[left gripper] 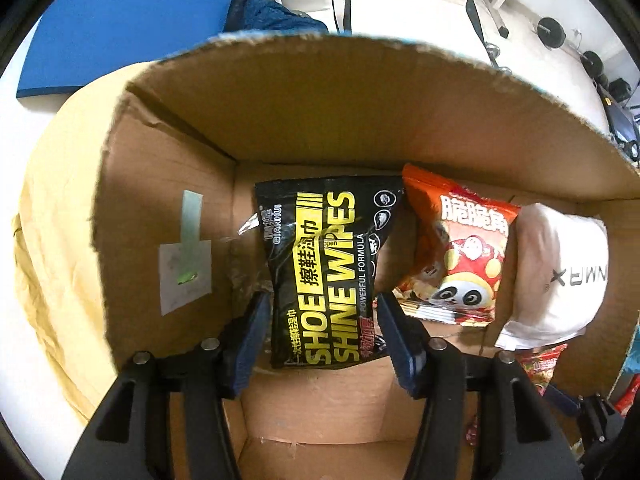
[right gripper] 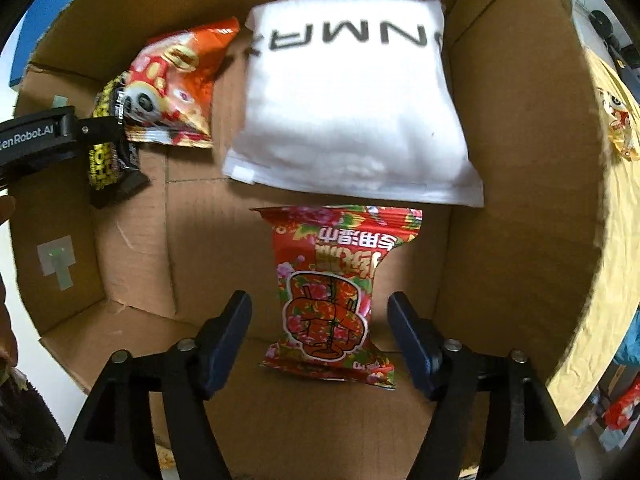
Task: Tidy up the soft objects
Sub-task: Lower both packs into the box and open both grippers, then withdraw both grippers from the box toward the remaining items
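A large open cardboard box (right gripper: 520,160) fills both views and stands on a yellow cloth (left gripper: 52,240) that covers the bench. A bit of green tape on a white label (left gripper: 186,264) sticks to one inner wall of the box.

Four soft packs lie inside it. The biggest is a white pouch (right gripper: 348,104) with dark lettering, lying flat against the far wall in the right wrist view. Just beside it, toward the corner, is an orange snack bag with a panda (right gripper: 172,92); in the left wrist view its edge meets the black pack of shoe shine wipes (left gripper: 324,272). The wipes pack sits on the box floor between the fingers of the left tool (left gripper: 322,320). The jaws stand partly apart at either side of the pack, with a narrow gap visible at each pad, so the pack appears released rather than gripped.

The smallest is a red floral packet (right gripper: 332,296), lying flat on the box floor just below the white pouch, its top edge close to the pouch's lower edge. The right tool (right gripper: 320,320) hangs above it with its jaws well apart, clear of the packet on both sides and holding nothing.

Outside the box, another panda snack bag (right gripper: 618,120) lies on the yellow cloth.
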Tool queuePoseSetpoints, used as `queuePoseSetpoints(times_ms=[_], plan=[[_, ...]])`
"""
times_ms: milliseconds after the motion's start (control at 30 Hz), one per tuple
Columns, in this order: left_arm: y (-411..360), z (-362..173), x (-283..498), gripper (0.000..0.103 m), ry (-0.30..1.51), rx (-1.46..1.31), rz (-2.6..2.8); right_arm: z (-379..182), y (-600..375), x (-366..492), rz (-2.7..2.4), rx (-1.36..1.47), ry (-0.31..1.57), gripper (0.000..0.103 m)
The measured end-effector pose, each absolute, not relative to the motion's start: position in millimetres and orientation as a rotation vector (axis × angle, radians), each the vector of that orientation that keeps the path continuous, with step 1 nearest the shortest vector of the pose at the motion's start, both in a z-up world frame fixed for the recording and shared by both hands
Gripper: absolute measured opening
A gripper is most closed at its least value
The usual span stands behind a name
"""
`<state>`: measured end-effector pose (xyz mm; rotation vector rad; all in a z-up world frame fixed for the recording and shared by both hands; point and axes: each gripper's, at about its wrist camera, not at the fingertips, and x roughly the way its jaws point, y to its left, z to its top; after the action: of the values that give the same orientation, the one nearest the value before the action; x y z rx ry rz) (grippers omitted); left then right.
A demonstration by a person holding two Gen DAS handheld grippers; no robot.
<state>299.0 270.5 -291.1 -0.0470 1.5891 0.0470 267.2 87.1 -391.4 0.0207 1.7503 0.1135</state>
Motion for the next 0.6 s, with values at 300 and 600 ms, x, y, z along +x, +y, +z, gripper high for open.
queuePoseSetpoints(times_ms=[300,600], plan=[[273.9,-246.5,265.4,0.084,1.502,-0.045,0.052,-357.0,83.2,257.5,0.121,0.000,1.676,0.091],[274.1,-205.0,217.4,0.103,1.389,-0.085,0.061,-317.7,73.4,245.9,0.101,-0.027,1.568,0.103]])
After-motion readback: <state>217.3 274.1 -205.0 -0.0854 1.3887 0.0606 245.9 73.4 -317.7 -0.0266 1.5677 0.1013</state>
